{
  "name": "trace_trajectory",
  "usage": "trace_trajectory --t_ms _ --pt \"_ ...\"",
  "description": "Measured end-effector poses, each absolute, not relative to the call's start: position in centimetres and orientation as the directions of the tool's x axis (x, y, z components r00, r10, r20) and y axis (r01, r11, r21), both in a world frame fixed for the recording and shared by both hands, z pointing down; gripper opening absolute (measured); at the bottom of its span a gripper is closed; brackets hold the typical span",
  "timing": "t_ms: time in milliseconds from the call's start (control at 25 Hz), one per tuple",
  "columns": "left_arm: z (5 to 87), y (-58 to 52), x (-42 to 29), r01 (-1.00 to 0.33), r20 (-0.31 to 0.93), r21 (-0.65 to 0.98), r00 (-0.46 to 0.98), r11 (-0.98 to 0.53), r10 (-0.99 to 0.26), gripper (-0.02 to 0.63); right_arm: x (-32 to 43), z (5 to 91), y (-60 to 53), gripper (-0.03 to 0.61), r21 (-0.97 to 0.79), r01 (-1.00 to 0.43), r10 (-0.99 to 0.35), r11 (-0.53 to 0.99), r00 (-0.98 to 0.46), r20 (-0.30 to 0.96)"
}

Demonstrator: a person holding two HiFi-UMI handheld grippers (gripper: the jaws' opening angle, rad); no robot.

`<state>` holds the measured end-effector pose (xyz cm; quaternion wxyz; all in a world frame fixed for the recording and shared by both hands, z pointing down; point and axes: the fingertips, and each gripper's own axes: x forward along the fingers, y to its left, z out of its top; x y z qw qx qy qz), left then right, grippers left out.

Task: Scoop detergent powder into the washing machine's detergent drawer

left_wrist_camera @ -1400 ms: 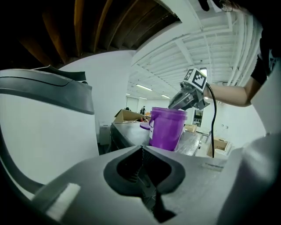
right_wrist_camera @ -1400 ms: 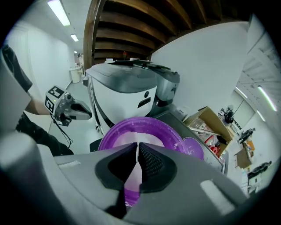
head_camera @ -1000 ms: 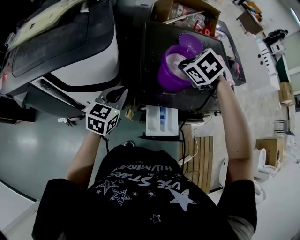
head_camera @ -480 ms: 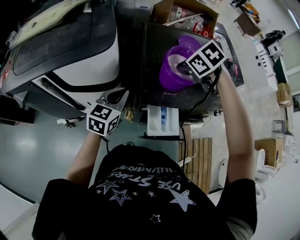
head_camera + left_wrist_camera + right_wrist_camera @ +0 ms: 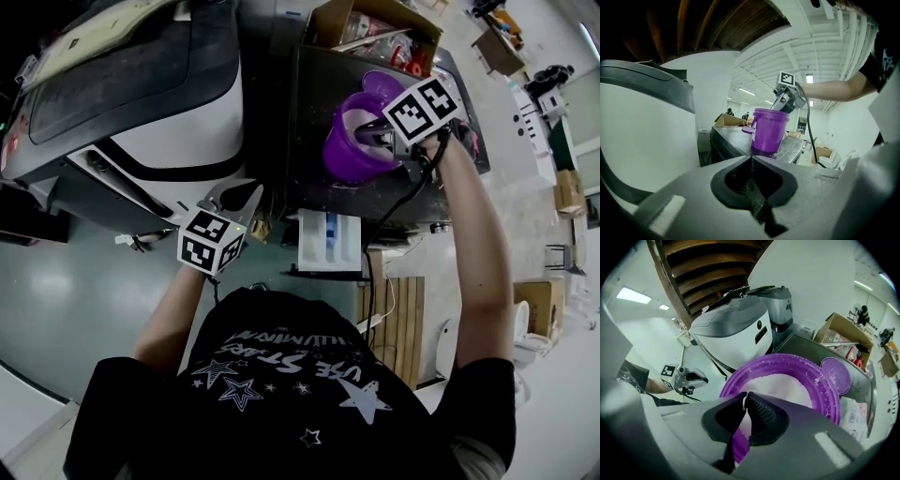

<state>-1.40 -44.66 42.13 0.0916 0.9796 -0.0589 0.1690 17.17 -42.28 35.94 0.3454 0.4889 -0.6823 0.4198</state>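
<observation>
- Done so far: detergent drawer [image 5: 328, 242] is pulled out on the near side of the dark-topped machine [image 5: 314, 84]. The purple tub [image 5: 349, 155] stands on top w/ its lid [image 5: 836, 375] off, lying just beyond it on the far right.
- White powder [image 5: 787, 383] fills the tub bottom, w/ grains stuck round the rim.
- Drawer shows white w/ a blue part. Can't tell if any powder is in it, too small in head view.
- Judged stage: the scooping itself, early. Left to do: lift a load out, carry it near and down to the drawer, tip it in.
- R gripper [image 5: 744, 399]: right over the tub mouth, pointing down at the powder. Jaws are drawn together, tips all but meeting. A thin pale sliver sits at the tips. It may be a scoop handle, but can't confirm.
- Powder lies directly below and beyond the R jaws; no contact visible.
- L gripper [image 5: 751, 161]: jaws closed tight, nothing between them. It hangs low and near, left of the drawer, beside the white machine [image 5: 169, 131], aimed at the tub, which is well apart on the far side.
- Drawer is near and below the tub, between the two grippers.
</observation>
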Motion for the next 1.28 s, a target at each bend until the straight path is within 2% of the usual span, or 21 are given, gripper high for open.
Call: trace_trajectory --t_ms 520,960,1160,1280 --pt "42.8 -45.2 -1.6 -0.141 0.358 0.165 0.931 -0.976 -0.074 0.0 17.3 35.4 -42.4 0.037 -0.328 -0.939 -0.371 0.103 -0.342 0.864" --pt "43.1 -44.9 -1.0 -0.123 0.37 0.164 0.928 -0.979 -0.055 0.0 17.7 33.6 -42.0 0.037 -0.425 -0.904 -0.457 0.049 -0.399 0.795" --pt "43.4 -44.4 -0.5 -0.113 0.379 0.162 0.924 -0.98 -0.044 0.0 19.5 33.2 -41.0 0.037 -0.402 -0.915 -0.491 -0.019 -0.342 0.801" --pt "43.3 -44.0 -0.3 -0.109 0.382 0.161 0.923 -0.981 -0.04 0.0 19.9 32.8 -40.9 0.037 -0.442 -0.897 -0.538 -0.023 -0.361 0.762"
